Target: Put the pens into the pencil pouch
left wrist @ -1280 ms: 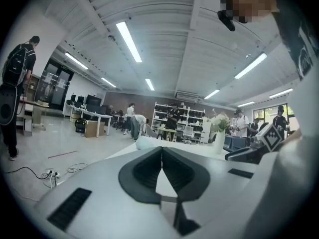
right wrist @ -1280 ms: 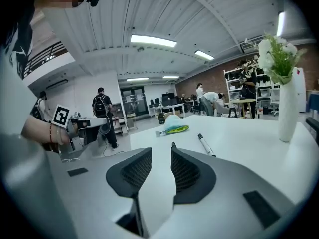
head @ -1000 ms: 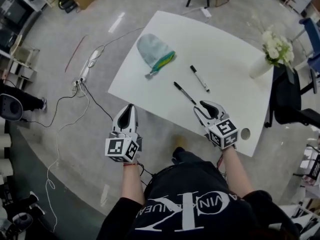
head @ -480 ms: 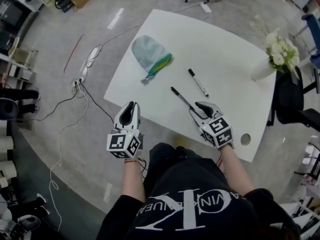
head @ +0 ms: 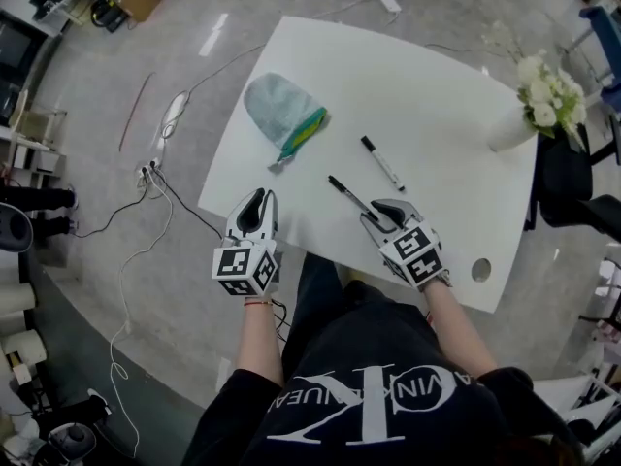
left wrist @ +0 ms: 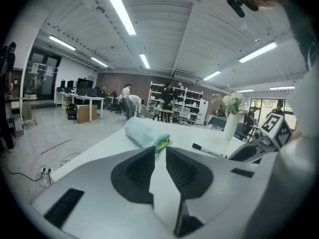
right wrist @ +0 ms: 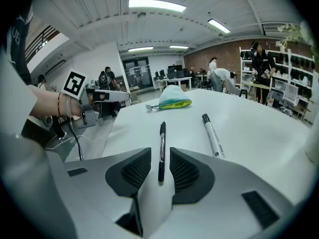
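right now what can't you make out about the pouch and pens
- Pale blue fabric pouch: zip open or shut, too small in head view, partly behind jaws in left gripper view.
- White black-capped marker: print blurred, right gripper view.
- Thin black pen: near end behind right gripper, head view.

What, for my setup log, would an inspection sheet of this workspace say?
Surface: white table, mostly bare.
Job's things: black pen and white marker lying side by side, apart; pencil pouch beyond them, to the left.
Clutter: vase of white flowers at right edge.
Grippers: left hand-held gripper empty, jaws just opening, gap narrow; right hand-held gripper open, just closing slightly, black pen's end between jaws, untouched.
Cables: power strip and cords on floor, left.
Surroundings: dark chair at right.
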Demonstrator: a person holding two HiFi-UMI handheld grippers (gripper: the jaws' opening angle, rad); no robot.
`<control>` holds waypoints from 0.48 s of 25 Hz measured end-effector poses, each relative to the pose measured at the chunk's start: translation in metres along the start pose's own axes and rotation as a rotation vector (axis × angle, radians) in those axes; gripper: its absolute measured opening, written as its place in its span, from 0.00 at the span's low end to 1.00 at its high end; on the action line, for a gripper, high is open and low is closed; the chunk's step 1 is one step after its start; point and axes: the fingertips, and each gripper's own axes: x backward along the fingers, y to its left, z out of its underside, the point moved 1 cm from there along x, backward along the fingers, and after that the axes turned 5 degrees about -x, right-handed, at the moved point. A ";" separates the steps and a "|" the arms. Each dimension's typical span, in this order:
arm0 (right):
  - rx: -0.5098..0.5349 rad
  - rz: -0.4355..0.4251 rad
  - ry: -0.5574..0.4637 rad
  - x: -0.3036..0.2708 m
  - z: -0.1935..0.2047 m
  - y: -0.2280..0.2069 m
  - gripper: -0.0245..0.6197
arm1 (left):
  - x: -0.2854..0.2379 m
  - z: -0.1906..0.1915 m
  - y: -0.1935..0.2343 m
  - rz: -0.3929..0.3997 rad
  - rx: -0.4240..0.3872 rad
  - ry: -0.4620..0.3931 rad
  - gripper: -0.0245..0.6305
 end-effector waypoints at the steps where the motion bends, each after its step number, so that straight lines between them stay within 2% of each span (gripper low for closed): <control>1: 0.003 0.006 0.010 -0.001 0.001 0.000 0.23 | -0.006 -0.001 0.001 0.010 -0.007 0.009 0.12; 7: 0.019 0.036 0.064 -0.010 0.002 -0.005 0.20 | -0.047 -0.009 0.008 0.067 -0.051 0.057 0.15; 12: 0.011 0.066 0.094 -0.014 0.003 -0.010 0.16 | -0.082 -0.011 0.013 0.100 -0.092 0.105 0.22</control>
